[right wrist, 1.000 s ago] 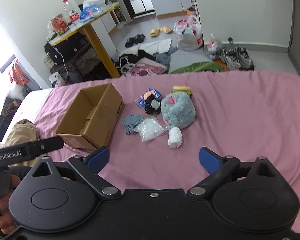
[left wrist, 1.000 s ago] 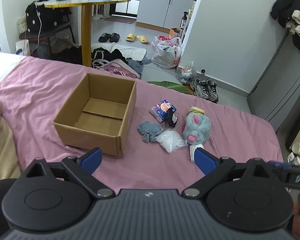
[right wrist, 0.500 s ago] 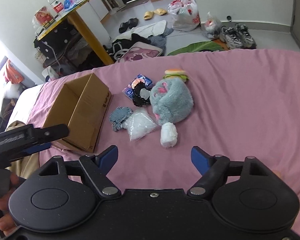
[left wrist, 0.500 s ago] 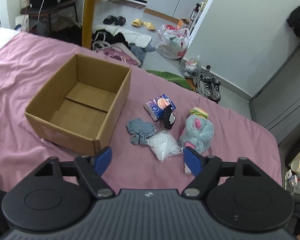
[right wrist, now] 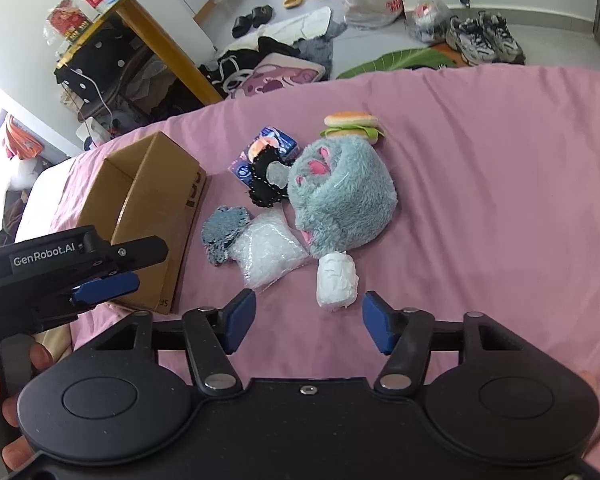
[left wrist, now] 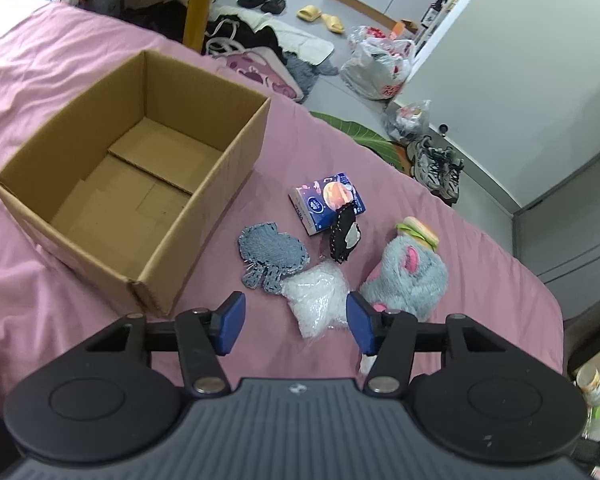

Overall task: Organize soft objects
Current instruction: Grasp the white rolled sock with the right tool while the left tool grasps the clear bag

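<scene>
An open, empty cardboard box (left wrist: 132,184) (right wrist: 148,204) sits on the pink bed. To its right lie a denim patch (left wrist: 270,254) (right wrist: 222,232), a clear plastic bag (left wrist: 320,300) (right wrist: 266,250), a black pouch (left wrist: 344,236) (right wrist: 266,180), a blue tissue pack (left wrist: 326,200) (right wrist: 274,140), a grey plush toy (left wrist: 410,276) (right wrist: 344,196), a burger toy (left wrist: 418,232) (right wrist: 352,122) and a white roll (right wrist: 336,280). My left gripper (left wrist: 296,320) hangs open just above the plastic bag. My right gripper (right wrist: 308,322) is open, near the white roll.
The pink bedsheet (right wrist: 500,200) stretches wide to the right of the pile. Beyond the bed's far edge the floor holds shoes (left wrist: 438,168), slippers (left wrist: 320,18), bags (left wrist: 380,68) and a yellow table leg (left wrist: 198,4). A hand (right wrist: 4,400) holds the left gripper's handle.
Both grippers have moved forward and down toward the pile of soft items; the items appear larger. Both sets of fingers have narrowed somewhat but remain open.
</scene>
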Demonstrator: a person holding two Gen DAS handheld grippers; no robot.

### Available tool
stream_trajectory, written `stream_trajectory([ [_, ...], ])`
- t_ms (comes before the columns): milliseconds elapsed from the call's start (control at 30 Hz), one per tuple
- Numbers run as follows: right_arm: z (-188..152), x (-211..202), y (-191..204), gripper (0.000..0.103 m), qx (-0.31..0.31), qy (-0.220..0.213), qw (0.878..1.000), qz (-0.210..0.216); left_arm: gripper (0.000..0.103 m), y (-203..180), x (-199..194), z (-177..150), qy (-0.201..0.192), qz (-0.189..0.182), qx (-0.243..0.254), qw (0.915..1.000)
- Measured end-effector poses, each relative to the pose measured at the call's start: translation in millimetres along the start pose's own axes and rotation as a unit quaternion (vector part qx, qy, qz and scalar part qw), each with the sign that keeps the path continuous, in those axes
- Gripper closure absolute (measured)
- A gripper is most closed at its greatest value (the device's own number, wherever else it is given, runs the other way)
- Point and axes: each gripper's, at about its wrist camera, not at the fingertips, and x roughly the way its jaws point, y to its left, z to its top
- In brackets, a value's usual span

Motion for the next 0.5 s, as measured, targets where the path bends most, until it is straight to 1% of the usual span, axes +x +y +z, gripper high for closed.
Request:
stream_trajectory([
  [133,7.2,11.7,-1.8,0.053,0.000,0.013,1.000,-0.002,0.051,-1.0,18.1,6.2,0.014,0.002,-0.022,0.9997],
  [233,10.6,19.6,-4.2,0.059,0.002,0.024,1.000,-0.007,0.052,-3.2,30.4,9.4,0.022,0.004,-0.035,0.9991],
  [433,11.2,30.4,-10.5,0.063,0.004,0.042,0.999,-0.012,0.052,-9.4,58.8,12.5,0.043,0.007,-0.050,0.9978],
  [500,13.4,33.7,-11.5,0.064,0.005,0.046,0.999,-0.015,0.052,-12.5,68.0,10.9,0.049,0.014,-0.049,0.9975],
])
